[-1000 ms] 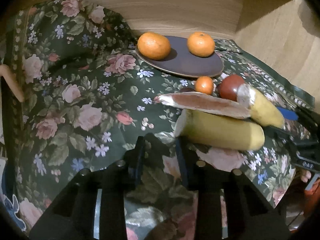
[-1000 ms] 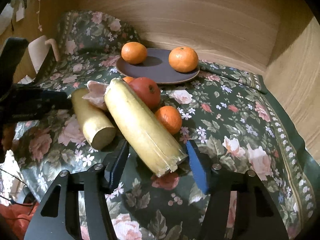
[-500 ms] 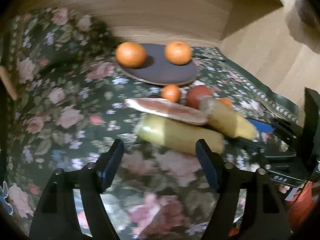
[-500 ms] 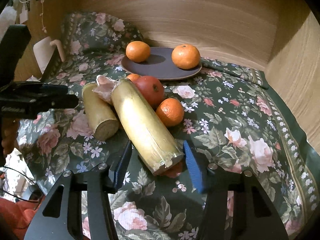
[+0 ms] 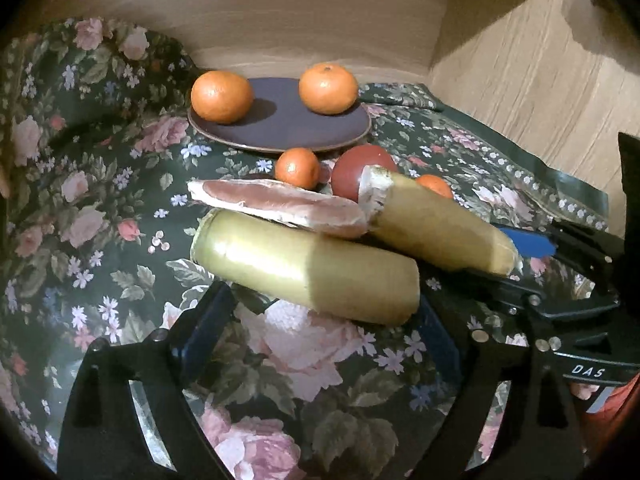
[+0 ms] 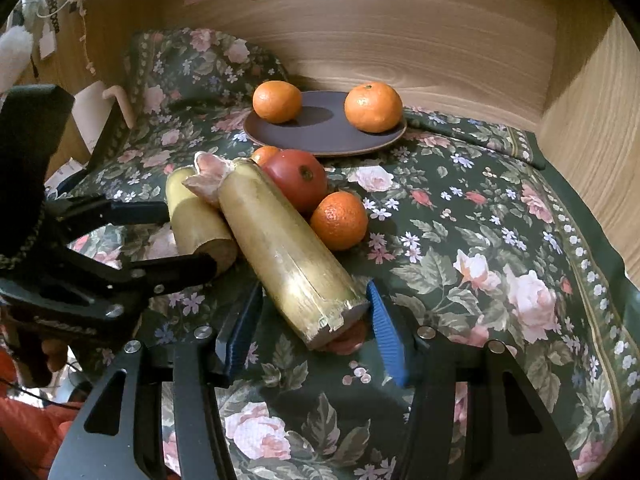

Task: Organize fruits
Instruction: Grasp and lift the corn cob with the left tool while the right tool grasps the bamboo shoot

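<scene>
Each gripper is lining up on a sugarcane piece. The left gripper (image 5: 320, 320) spreads its fingers wide around the near cane piece (image 5: 304, 268); the right gripper (image 6: 312, 324) brackets the longer cane piece (image 6: 284, 248), not gripping. Beyond lie a pomelo wedge (image 5: 280, 206), a tomato (image 6: 296, 180), tangerines and the plate (image 6: 324, 136). Closing comes next.

The left gripper (image 5: 320, 320), shut a second ago, now has its blue-padded fingers (image 5: 204, 324) spread wide on either side of the shorter yellow-green sugarcane piece (image 5: 304, 270), closer than before. The right gripper (image 6: 310, 320) has eased forward, so the cut end of the longer yellow sugarcane piece (image 6: 288, 252) now lies between its open fingers (image 6: 386, 336).
</scene>
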A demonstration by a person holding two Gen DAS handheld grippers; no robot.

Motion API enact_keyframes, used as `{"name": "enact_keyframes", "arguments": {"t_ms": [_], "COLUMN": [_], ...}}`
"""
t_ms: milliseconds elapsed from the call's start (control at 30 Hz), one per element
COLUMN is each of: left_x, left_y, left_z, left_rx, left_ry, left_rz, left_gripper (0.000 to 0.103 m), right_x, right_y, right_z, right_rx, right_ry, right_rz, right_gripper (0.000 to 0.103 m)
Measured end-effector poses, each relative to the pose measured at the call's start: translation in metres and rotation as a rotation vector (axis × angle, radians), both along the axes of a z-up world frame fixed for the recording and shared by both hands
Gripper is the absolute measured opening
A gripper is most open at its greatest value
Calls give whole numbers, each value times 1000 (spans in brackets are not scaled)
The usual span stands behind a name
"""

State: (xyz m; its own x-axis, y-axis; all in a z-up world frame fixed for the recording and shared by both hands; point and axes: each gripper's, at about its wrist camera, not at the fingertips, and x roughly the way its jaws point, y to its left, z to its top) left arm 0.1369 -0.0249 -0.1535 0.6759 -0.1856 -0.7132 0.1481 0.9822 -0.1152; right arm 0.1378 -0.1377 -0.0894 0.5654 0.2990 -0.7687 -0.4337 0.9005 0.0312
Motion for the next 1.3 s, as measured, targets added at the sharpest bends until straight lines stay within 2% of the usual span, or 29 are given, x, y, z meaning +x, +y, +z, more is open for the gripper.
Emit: {"name": "enact_keyframes", "arguments": {"t_ms": [133,200,267,467,600,800,867,1000,1200,1300], "left_x": [-2,-4,-8,-20,-22,-21,-13,6,36,46], "left_y": [1,6,16,65,95,93,87,78,81,82], "left_z": [1,3,6,9,13,28,30,28,19,13], "left_rx": [12,15,24,40,55,27,22,37,17,25], "left_ry": [-5,-1,6,30,40,18,19,35,89,105], "left_rz": [-31,-49,-54,26,86,57,49,43,70,83], "left_gripper": [82,67,57,38,37,40,47,47,48,48], "right_x": [0,-1,-3,-7,-10,-6,-1,2,10,9], "right_y": [0,1,2,3,7,14,15,18,17,17], "right_z": [0,0,1,3,4,6,5,5,3,3], "right_rx": [-3,-11,-18,7,20,7,10,-5,4,5], "right_ry": [-2,-10,-17,-3,11,20,30,36,59,54], "right_rz": [-2,-5,-6,-3,13,35,39,48,60,53], "right_gripper": [50,50,49,47,45,45,45,49,52,51]}}
